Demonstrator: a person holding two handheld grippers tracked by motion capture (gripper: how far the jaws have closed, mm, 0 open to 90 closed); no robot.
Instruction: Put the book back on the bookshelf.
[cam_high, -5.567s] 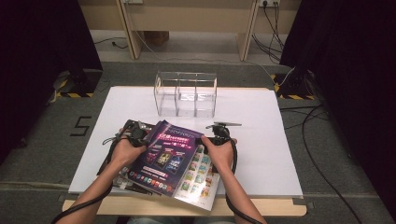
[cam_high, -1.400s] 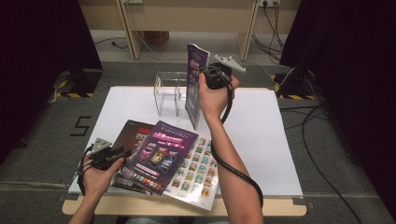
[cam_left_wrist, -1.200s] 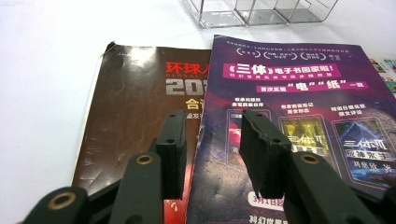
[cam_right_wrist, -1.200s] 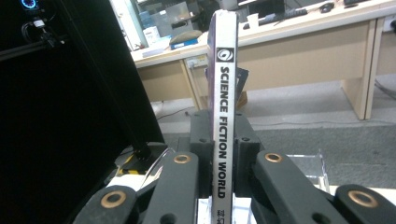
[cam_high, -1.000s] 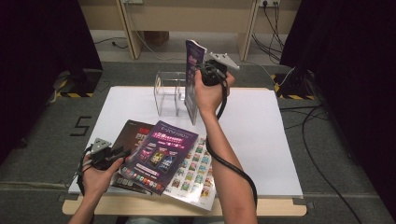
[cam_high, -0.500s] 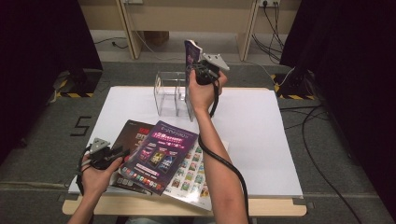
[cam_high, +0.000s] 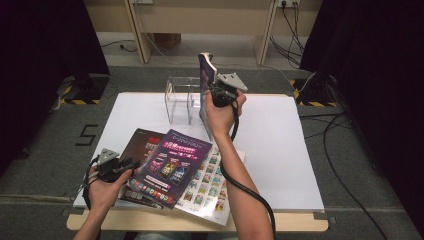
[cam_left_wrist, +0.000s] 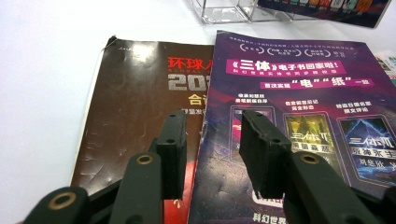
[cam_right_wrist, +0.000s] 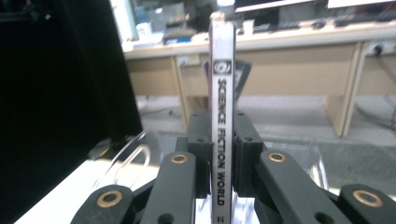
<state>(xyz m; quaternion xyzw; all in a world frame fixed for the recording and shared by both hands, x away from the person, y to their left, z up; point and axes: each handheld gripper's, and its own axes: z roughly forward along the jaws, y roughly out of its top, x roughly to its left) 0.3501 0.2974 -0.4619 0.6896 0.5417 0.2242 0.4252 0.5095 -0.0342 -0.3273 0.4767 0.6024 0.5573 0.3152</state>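
White tabletop: right gripper (cam_high: 216, 95) clamps a magazine (cam_high: 205, 70) upright over the far clear rack (cam_high: 181, 100); next, lower it squarely into a slot. Left gripper (cam_left_wrist: 210, 154) gapes.

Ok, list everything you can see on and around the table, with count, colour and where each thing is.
Held magazine: one, purple cover, white spine, upright over the clear rack.
Clear rack: one, transparent, far middle of the white board.
Flat magazines: three, near edge, fanned; purple one on top, dark brown one at its left, white one with small pictures at its right.
White board: one, covers the table top.
Wooden desks: light brown, behind the table.
Cables: black, on the grey floor at right.
Left gripper: black, open, above the flat magazines.
Right gripper: black, clamping the held magazine's spine.
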